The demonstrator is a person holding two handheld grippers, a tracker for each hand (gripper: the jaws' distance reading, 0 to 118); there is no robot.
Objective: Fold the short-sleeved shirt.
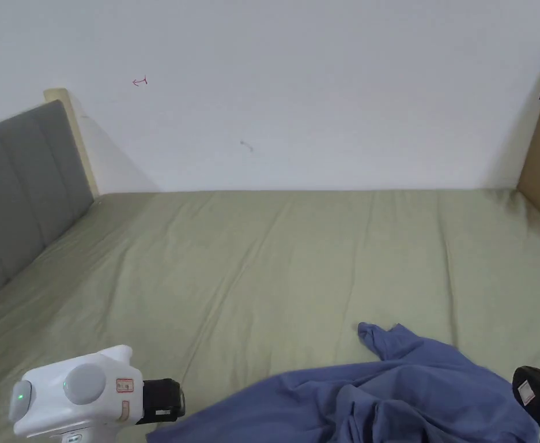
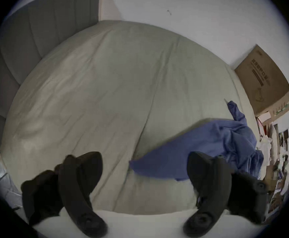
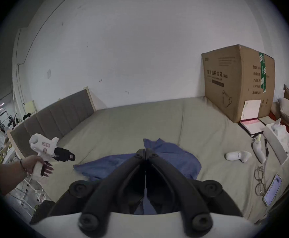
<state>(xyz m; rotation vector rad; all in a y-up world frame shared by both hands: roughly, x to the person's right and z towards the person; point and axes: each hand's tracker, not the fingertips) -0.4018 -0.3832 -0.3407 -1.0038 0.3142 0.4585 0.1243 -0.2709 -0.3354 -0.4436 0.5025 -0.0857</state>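
A blue short-sleeved shirt (image 1: 389,398) lies crumpled on the near right part of the olive-sheeted bed (image 1: 263,259), with one bit sticking up towards the wall. The left gripper view has the shirt (image 2: 200,147) at the right, its nearest corner just beyond my left gripper (image 2: 144,157), which is open and holds nothing. A hand carries that white-bodied left gripper (image 1: 167,401) at the lower left, beside the shirt's left edge. My right gripper (image 3: 145,149) hovers over the shirt (image 3: 174,154) with its jaws shut together and no cloth visibly pinched.
A grey padded headboard (image 1: 21,190) runs along the left, and a white wall stands behind the bed. A large cardboard box (image 3: 234,83) stands at the far right corner. A phone (image 3: 272,192), glasses (image 3: 259,181) and white devices (image 3: 236,155) lie on the bed's right side.
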